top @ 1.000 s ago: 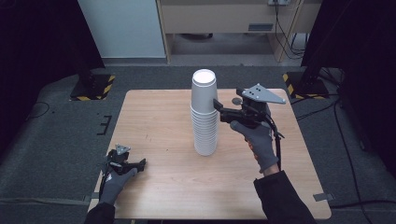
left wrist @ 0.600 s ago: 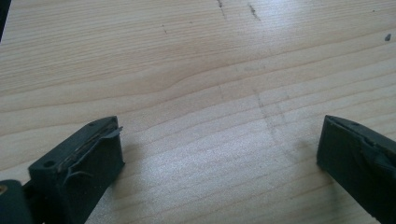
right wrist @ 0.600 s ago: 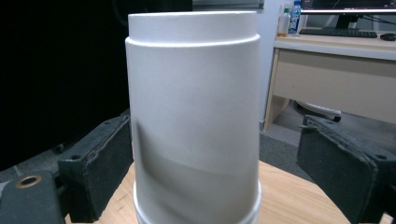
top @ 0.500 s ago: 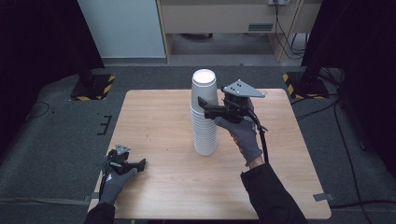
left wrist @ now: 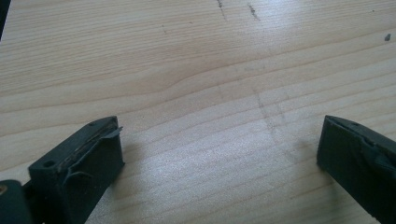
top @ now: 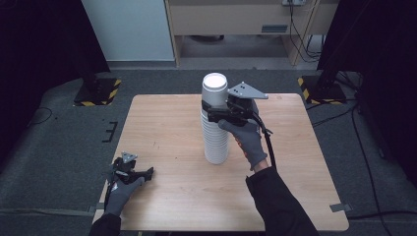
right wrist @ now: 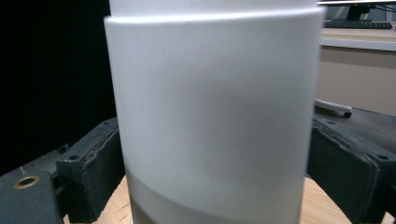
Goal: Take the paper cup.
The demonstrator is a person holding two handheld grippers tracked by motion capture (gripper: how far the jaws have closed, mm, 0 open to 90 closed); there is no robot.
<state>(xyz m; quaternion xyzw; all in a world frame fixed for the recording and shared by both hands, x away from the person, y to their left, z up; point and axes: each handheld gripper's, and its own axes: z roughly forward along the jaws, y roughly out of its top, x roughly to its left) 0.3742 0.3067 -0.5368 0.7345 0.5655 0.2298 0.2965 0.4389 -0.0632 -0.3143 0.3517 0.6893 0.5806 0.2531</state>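
obstacle: cup stack (top: 215,123) mid-table (top: 162,128) | free: bare wood all around

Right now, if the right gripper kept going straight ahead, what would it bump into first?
The stack of white cups. The right gripper has its jaws on either side of the stack's upper part, so the cup wall is probably first.

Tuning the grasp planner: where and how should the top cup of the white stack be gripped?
Grip the top cup on its side wall just under the rim, coming in level from the person's right, where the right tool already straddles it. The stack of cups stands upright and tall, so a low or pushing grip would likely tip it; the tapered wall suits opposing jaws.
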